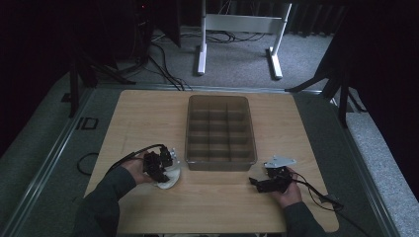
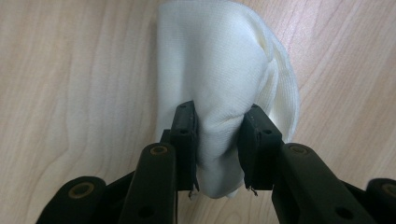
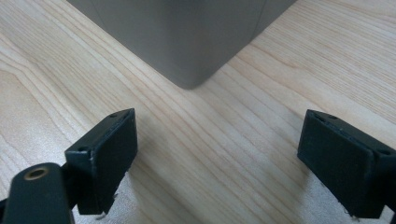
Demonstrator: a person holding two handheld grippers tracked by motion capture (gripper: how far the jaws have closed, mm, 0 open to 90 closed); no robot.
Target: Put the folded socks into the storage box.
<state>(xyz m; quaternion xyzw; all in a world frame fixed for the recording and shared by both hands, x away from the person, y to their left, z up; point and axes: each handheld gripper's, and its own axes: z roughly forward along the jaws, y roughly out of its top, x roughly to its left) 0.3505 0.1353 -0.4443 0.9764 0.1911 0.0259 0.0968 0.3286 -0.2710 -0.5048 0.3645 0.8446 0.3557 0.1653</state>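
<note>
Step in hand looked like the pickup: left gripper (image 2: 218,135) had its two black jaws pinched on a bunched fold of the white knitted cloth, maybe a sock (image 2: 224,70), which lay on the pale wooden table (image 1: 212,202) just left of the tray's near-left corner. Cloth not yet lifted, as far as I could judge. Right gripper (image 3: 217,154) sat idle with jaws wide apart and nothing between them, pointing at a near corner of the smoky translucent plastic divider tray (image 1: 220,131). Next move probably: lift clear, carry over the tray wall, release into a compartment. Hard to tell: grip depth, cloth's far edge under the hand, any compartment contents in the dim high view.
</note>
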